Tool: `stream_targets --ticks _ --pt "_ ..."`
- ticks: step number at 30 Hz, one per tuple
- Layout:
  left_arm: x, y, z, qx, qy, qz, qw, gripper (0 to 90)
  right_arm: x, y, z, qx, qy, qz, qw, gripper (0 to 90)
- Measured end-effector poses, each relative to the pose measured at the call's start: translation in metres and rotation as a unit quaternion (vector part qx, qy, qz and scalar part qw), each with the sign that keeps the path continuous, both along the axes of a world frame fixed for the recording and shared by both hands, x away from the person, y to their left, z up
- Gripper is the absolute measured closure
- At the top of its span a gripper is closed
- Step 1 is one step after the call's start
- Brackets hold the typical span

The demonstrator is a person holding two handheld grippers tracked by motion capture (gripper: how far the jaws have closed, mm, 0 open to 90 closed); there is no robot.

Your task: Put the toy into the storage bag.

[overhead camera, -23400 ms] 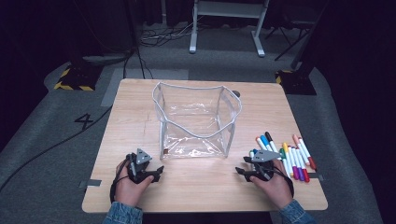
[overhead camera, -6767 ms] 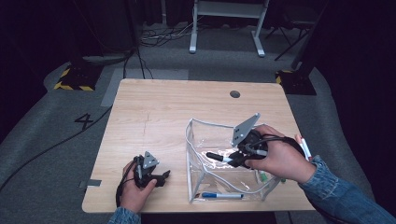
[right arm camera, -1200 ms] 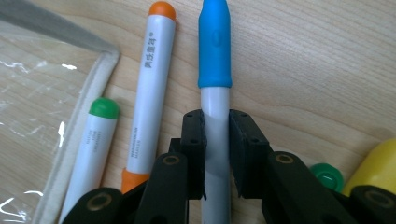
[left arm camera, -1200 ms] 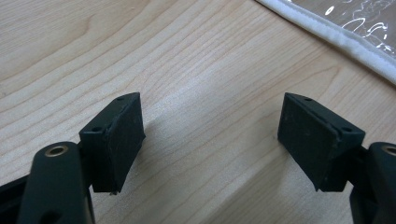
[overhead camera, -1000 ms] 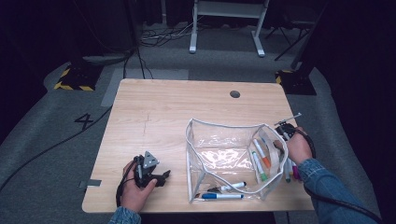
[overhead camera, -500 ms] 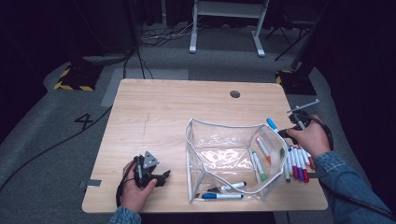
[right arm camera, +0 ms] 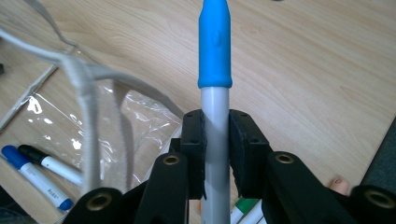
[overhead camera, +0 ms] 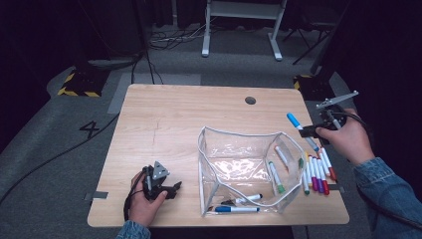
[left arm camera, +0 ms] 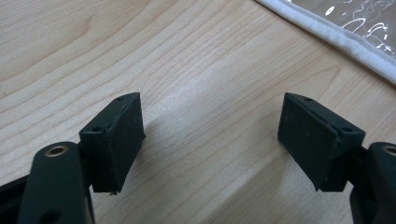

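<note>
In the high view I hold the right claw (overhead camera: 307,131) above the right edge of the table (overhead camera: 174,124), clenched on a blue-capped marker (overhead camera: 300,128). The marker's cap points toward the far side of the table, and its white barrel runs back under my hand. The right gripper view gives the detail that the high view lacks: both pads (right arm camera: 192,140) press against the white barrel, just below the blue cap, and the marker (right arm camera: 215,93) stands straight up the middle of that view.

The high view places the clear pouch (overhead camera: 249,169) near the front edge, right of centre, standing open with several markers inside it. A row of loose markers (overhead camera: 318,172) lies on the table just beside the pouch, toward the right edge. The right gripper view shows part of the pouch's white-trimmed rim (right arm camera: 84,93) and two markers under its clear wall.

The left claw (overhead camera: 171,188) rests near the front left corner, well apart from the pouch. The left gripper view confirms its state: released, jaws apart over bare wood, with the pouch's white hem (left arm camera: 336,37) in the upper right corner.
</note>
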State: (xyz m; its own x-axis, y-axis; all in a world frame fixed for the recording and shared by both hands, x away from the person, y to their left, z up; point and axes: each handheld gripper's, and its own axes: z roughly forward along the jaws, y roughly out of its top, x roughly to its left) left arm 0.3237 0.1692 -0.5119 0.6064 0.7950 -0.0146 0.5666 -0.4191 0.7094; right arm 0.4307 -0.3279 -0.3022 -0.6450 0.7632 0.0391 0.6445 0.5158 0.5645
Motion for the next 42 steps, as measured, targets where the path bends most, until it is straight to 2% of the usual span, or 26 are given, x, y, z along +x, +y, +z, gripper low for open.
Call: stream_targets --ticks 8,12,19,27,32,35,39,42 --pt "0.000 0.000 0.000 0.000 0.000 0.000 1.0000 22.9 -0.017 0.017 0.023 -0.001 -0.025 0.041 0.9988 76.7" --pt "0.000 0.000 0.000 0.000 0.000 0.000 1.0000 22.9 -0.025 0.028 0.029 -0.008 -0.030 0.062 0.9976 76.7" --pt "0.000 0.000 0.000 0.001 0.000 0.000 1.0000 22.9 -0.040 0.051 0.038 -0.016 -0.039 0.111 0.9929 76.7" --pt "0.000 0.000 0.000 0.000 0.000 0.000 1.0000 22.9 -0.060 0.083 0.040 -0.026 -0.032 0.179 0.9830 76.7" --pt "0.000 0.000 0.000 0.000 0.000 0.000 1.0000 22.9 -0.067 0.100 0.035 -0.037 -0.019 0.224 0.9737 76.7" --pt "0.000 0.000 0.000 0.000 0.000 0.000 1.0000 22.9 -0.071 0.108 0.031 -0.042 -0.003 0.241 0.9695 76.7" --pt "0.000 0.000 0.000 0.001 0.001 0.000 1.0000 22.9 -0.074 0.119 0.024 -0.052 0.009 0.267 0.9622 76.7" --pt "0.000 0.000 0.000 0.001 0.001 0.000 1.0000 22.9 -0.077 0.126 0.017 -0.061 0.020 0.288 0.9553 76.7"
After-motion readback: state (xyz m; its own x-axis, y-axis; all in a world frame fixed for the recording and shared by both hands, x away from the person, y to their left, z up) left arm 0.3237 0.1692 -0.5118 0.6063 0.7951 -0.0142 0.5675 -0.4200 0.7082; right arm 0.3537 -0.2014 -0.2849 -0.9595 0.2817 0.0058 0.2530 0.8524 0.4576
